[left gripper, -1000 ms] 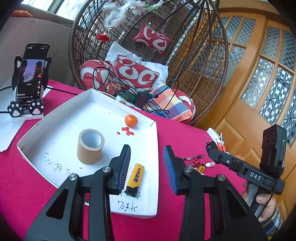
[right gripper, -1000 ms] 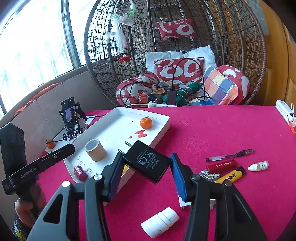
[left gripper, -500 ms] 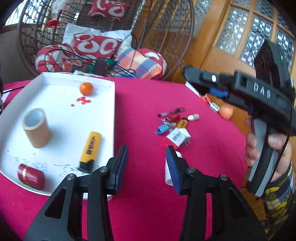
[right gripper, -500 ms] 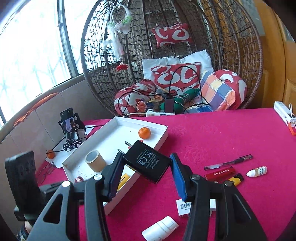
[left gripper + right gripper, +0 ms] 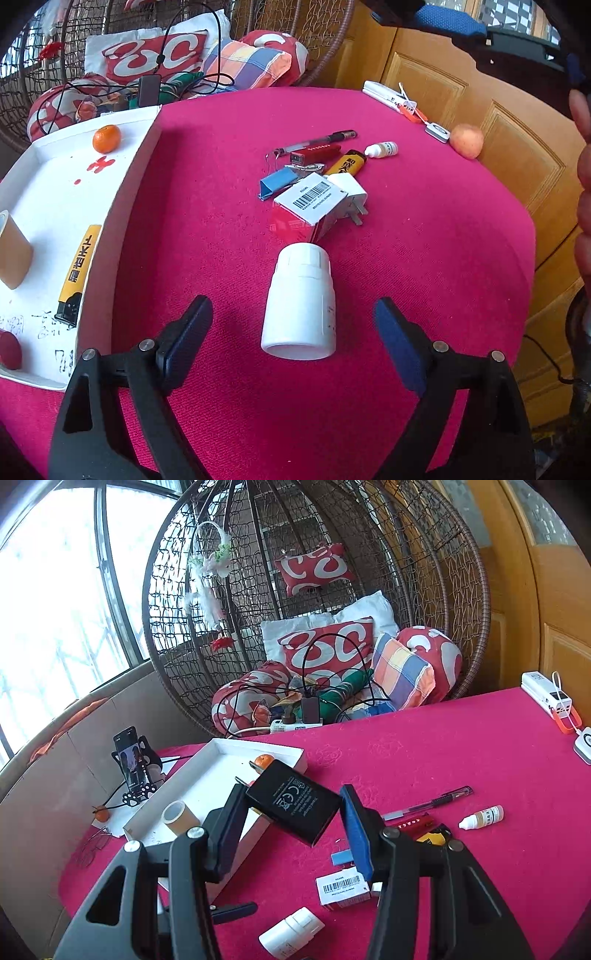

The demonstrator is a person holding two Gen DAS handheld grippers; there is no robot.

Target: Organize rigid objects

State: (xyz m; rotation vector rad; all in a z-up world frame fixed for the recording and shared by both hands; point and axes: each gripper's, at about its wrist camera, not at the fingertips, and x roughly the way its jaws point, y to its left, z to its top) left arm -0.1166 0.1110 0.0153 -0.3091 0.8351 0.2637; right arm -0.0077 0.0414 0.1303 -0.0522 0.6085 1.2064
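Left gripper (image 5: 293, 325) jaws opening around a white bottle (image 5: 300, 301) lying on the red cloth (image 5: 424, 258), pads clear of it. Right gripper (image 5: 293, 821) clamps a black charger (image 5: 293, 806); white tray (image 5: 284, 753) at 11 o'clock

Layout relative to the bottle (image 5: 299, 301), which lies on its side on the table (image 5: 424, 258). Just behind its cap: the barcoded box (image 5: 312, 205), with the plug adapter (image 5: 351, 194) touching the box's right side. Farther behind: the binder clip (image 5: 275, 184), lighter (image 5: 347, 164), pen (image 5: 317, 140) and dropper bottle (image 5: 382, 149). Left of the bottle: the tray (image 5: 122, 206), holding a second lighter (image 5: 79, 273), tape roll (image 5: 13, 251) and orange (image 5: 106, 138).
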